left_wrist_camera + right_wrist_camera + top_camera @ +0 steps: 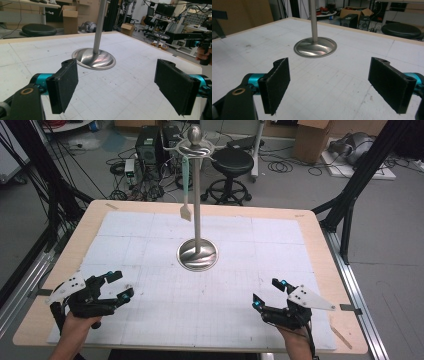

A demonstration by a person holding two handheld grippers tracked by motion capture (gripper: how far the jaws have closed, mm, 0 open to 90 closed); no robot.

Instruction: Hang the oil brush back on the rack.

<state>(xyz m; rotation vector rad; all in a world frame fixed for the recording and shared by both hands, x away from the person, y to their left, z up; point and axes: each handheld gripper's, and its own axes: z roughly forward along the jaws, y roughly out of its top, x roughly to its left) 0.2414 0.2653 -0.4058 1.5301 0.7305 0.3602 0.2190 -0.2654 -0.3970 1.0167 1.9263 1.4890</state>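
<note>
A tall metal stand rises from a round steel base at the middle of the table; the base also shows in the left gripper view and the right gripper view. From a hook at its top hangs a small spatula with a pale green handle. My left gripper rests near the table's front left, open and empty, its pads wide apart. My right gripper sits at the front right, open with nothing between its pads.
A white gridded mat covers the wooden table. Behind the table stand a black stool, computer towers, cables and cardboard boxes. Black frame legs flank the table's right side.
</note>
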